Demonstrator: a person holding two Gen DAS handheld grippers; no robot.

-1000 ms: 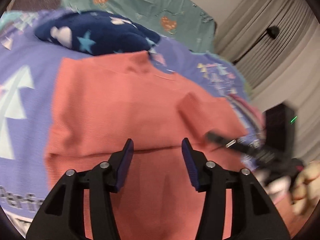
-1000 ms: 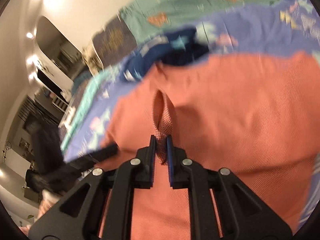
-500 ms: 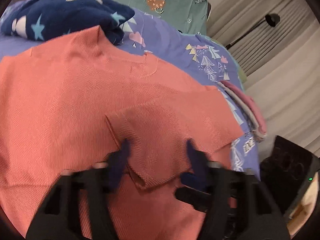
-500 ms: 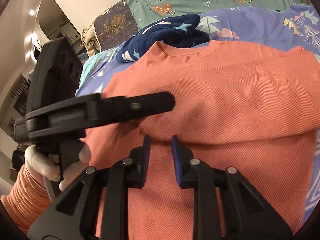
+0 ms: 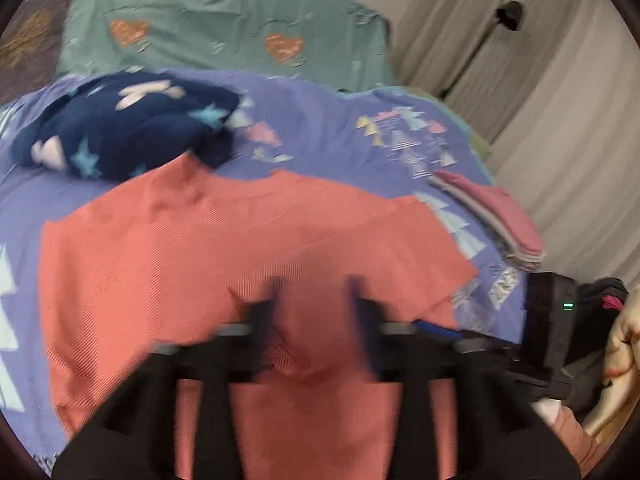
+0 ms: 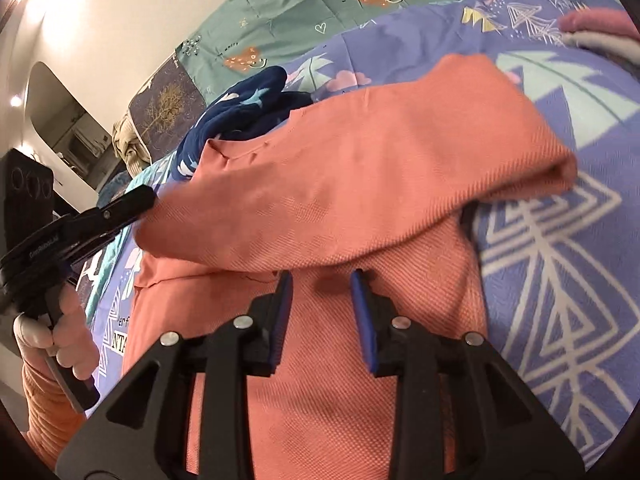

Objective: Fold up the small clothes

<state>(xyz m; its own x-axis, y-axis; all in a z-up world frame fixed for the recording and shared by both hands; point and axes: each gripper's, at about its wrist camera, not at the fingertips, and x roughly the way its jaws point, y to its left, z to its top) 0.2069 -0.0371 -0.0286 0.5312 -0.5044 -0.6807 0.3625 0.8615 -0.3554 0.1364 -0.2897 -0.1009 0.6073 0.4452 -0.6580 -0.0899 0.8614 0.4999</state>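
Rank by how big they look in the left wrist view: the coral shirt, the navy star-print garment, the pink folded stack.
1. Coral shirt, by far the largest, though it lies nearest the camera.
2. Navy star-print garment.
3. Pink folded stack, smallest; fisheye distortion at the edge makes this less sure.

The purple bedspread (image 6: 560, 280) carries white printed lettering at its lower-left edge in the right wrist view, cut off by the coral shirt (image 6: 360, 160): "Perf" on one line and "NTA" in a box below. The green quilt (image 6: 320, 12) bears tiny print, one bit looking like "worry"; the rest is too small. White lettering on the left gripper (image 6: 136, 204) arm is illegible.
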